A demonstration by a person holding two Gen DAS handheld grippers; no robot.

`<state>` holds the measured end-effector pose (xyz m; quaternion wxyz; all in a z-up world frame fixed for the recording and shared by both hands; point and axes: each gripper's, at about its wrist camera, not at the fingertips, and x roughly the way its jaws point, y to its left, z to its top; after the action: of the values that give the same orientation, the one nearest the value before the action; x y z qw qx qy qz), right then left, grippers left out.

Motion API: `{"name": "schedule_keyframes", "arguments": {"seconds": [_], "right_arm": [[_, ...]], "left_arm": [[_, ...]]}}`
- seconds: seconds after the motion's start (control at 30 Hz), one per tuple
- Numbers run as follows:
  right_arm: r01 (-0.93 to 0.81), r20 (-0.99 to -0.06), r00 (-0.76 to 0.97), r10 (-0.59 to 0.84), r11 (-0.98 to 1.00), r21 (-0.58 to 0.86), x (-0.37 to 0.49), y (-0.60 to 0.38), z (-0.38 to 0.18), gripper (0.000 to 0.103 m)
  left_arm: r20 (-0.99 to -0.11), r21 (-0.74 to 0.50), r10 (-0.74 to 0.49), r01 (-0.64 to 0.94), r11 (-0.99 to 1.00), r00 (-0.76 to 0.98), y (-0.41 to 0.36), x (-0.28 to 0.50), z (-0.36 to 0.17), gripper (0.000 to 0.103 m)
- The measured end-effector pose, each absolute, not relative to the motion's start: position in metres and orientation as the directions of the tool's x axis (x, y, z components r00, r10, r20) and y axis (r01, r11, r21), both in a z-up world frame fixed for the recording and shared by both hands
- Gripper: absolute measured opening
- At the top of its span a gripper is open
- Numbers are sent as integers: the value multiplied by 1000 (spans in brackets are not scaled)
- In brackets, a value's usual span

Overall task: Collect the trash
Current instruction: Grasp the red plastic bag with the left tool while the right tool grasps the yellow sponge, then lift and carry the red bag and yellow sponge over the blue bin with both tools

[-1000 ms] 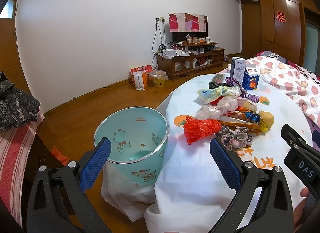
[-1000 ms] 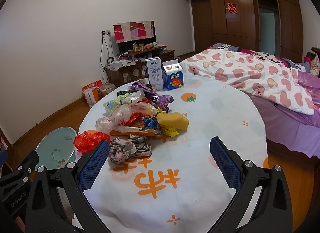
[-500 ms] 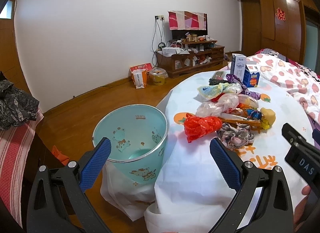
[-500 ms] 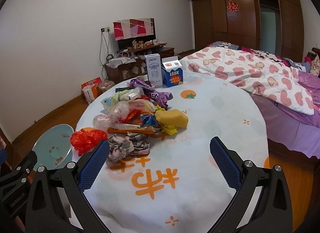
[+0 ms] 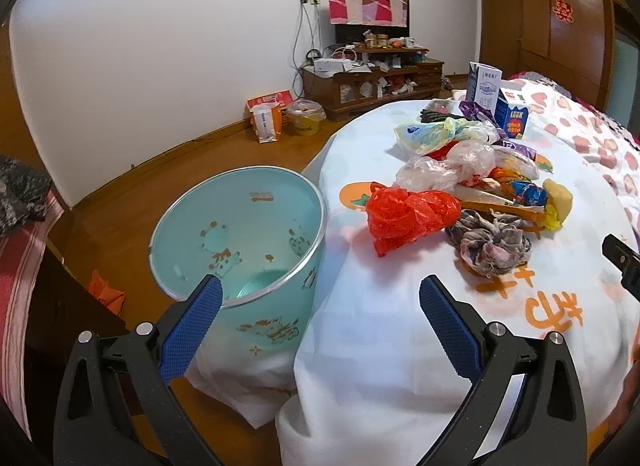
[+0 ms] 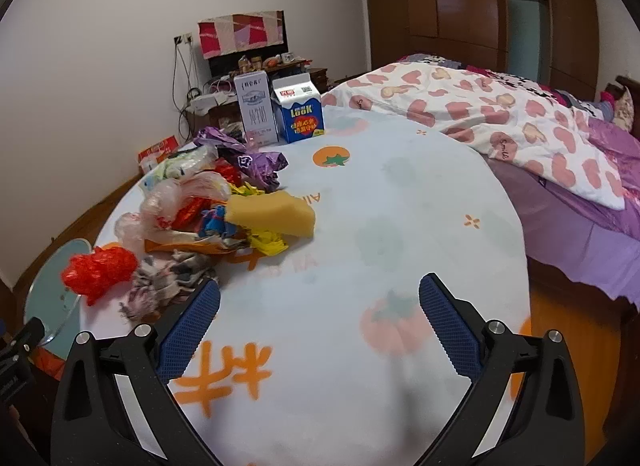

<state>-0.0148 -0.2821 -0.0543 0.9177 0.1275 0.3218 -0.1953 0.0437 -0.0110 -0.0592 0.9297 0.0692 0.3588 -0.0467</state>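
A heap of trash lies on the round table point(image 6: 400, 193): a crumpled red plastic bag point(image 5: 408, 215) point(image 6: 98, 272), a grey rag point(image 5: 490, 244) point(image 6: 168, 286), a yellow sponge point(image 6: 272, 215) point(image 5: 558, 199), clear bags point(image 5: 448, 163) and purple wrappers point(image 6: 248, 159). A teal bin point(image 5: 240, 234) stands on the floor against the table's left edge, its rim point(image 6: 56, 298) showing in the right wrist view. My left gripper point(image 5: 320, 306) is open, above the bin's rim and the table edge. My right gripper point(image 6: 320, 306) is open over the tablecloth, its left finger point(image 6: 188, 330) close by the rag.
Two cartons point(image 6: 280, 111) stand at the table's far side. A bed with a heart-patterned quilt point(image 6: 500, 121) lies to the right. A wooden TV cabinet point(image 5: 372, 81) and bags on the floor point(image 5: 272, 115) line the far wall. A dark bundle point(image 5: 20, 197) lies far left.
Both grippers have moved forward, closer to the trash heap. The right gripper has come nearer the rag and tilted; the bin and the red bag look larger in the left view.
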Motion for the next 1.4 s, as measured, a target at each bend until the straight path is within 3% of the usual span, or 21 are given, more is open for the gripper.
{"name": "schedule_keyframes", "arguments": {"seconds": [0.1, 0.4, 0.57, 0.7, 0.8, 0.93, 1.23, 1.33, 1.4], "right_arm": [[418, -657, 714, -242, 900, 122, -1, -290, -57, 84], [345, -687, 709, -159, 928, 140, 54, -300, -59, 84], [300, -718, 684, -129, 947, 115, 80, -297, -71, 82], [267, -734, 675, -69, 951, 156, 88, -299, -78, 45], [268, -739, 672, -49, 946, 181, 89, -305, -80, 21], [280, -728, 683, -56, 941, 190, 85, -308, -78, 20], [300, -667, 740, -83, 929, 217, 52, -316, -49, 19], [310, -676, 733, -78, 923, 229, 43, -320, -51, 9], [309, -681, 728, -72, 922, 234, 38, -321, -53, 8]], "left_arm": [[-655, 101, -53, 157, 982, 754, -16, 52, -58, 96], [-652, 103, -100, 219, 970, 751, -47, 93, -55, 93], [-681, 100, -127, 263, 960, 721, -65, 111, -68, 85], [-704, 80, -156, 295, 952, 693, -73, 120, -76, 68], [-710, 67, -183, 324, 944, 679, -78, 123, -80, 49], [-711, 44, -216, 348, 936, 669, -82, 123, -81, 30], [-644, 7, -263, 349, 937, 719, -73, 107, -47, 26], [-629, -14, -278, 347, 938, 726, -68, 102, -39, 25], [-613, -27, -286, 342, 939, 736, -64, 97, -35, 25]]}}
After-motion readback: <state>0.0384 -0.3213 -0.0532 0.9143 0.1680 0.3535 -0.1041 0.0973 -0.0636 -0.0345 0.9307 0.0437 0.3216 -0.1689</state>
